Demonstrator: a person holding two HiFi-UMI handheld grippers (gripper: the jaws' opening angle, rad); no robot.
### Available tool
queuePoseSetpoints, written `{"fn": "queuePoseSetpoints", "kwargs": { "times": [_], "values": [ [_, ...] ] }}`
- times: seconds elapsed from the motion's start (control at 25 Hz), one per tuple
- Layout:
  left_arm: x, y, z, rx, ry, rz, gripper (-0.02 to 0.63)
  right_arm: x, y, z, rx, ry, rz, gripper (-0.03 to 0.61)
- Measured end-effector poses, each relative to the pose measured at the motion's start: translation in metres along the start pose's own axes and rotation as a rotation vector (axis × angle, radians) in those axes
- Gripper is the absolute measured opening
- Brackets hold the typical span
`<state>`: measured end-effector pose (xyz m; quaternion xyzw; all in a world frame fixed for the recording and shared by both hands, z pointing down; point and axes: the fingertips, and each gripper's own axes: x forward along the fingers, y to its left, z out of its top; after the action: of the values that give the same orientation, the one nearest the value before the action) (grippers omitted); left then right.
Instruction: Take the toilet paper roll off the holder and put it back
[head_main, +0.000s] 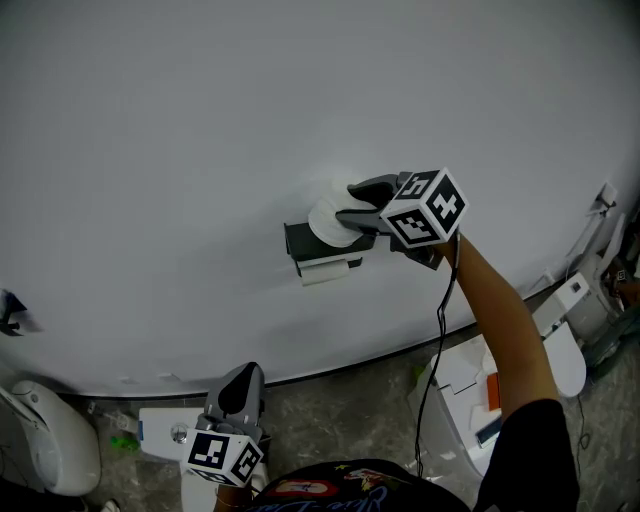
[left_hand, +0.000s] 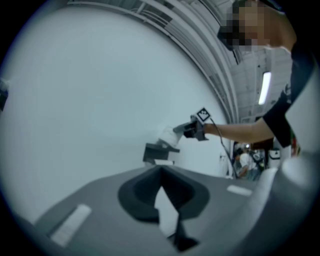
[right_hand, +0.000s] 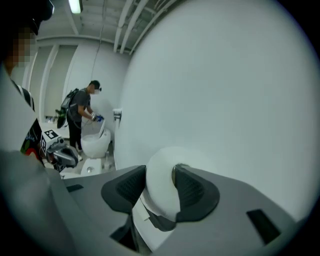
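Note:
A white toilet paper roll (head_main: 326, 222) sits at the dark holder (head_main: 298, 240) on the white wall, and a loose sheet (head_main: 328, 270) hangs below it. My right gripper (head_main: 352, 214) is shut on the roll, one finger above it and one below. In the right gripper view the roll (right_hand: 161, 187) fills the gap between both dark pads (right_hand: 125, 187), with the holder (right_hand: 159, 223) just under it. My left gripper (head_main: 240, 385) hangs low near the floor, far from the roll, shut on nothing. Its view shows the roll (left_hand: 168, 135) and holder (left_hand: 155, 151) from a distance, beyond its jaws (left_hand: 160, 172).
A white toilet (head_main: 40, 445) stands at the lower left, another toilet (head_main: 565, 345) at the right, and a white cistern top (head_main: 165, 432) below the left gripper. A black cable (head_main: 440, 330) hangs from the right gripper. A second person (right_hand: 80, 117) works at a toilet (right_hand: 95, 142) farther along the wall.

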<state>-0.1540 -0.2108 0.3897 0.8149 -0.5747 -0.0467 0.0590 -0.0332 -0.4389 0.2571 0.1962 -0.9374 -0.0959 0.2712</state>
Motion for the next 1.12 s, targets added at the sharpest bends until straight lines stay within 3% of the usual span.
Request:
{"fn": "queuePoseSetpoints", "kwargs": {
  "times": [0.24, 0.44, 1.0, 1.12],
  "values": [
    [0.005, -0.014, 0.006, 0.030, -0.008, -0.048, -0.002, -0.043, -0.004, -0.012, 0.187, -0.257, -0.136, 0.189],
    [0.008, -0.026, 0.017, 0.056, -0.025, -0.082, -0.002, -0.075, 0.023, -0.022, 0.276, -0.403, -0.192, 0.189],
    [0.006, -0.056, 0.017, 0.060, -0.027, -0.137, -0.002, -0.119, 0.129, -0.094, 0.494, -0.632, -0.325, 0.189],
    [0.005, -0.057, 0.016, 0.064, -0.023, -0.132, -0.002, -0.126, 0.152, -0.104, 0.498, -0.680, -0.360, 0.189]
  ]
}}
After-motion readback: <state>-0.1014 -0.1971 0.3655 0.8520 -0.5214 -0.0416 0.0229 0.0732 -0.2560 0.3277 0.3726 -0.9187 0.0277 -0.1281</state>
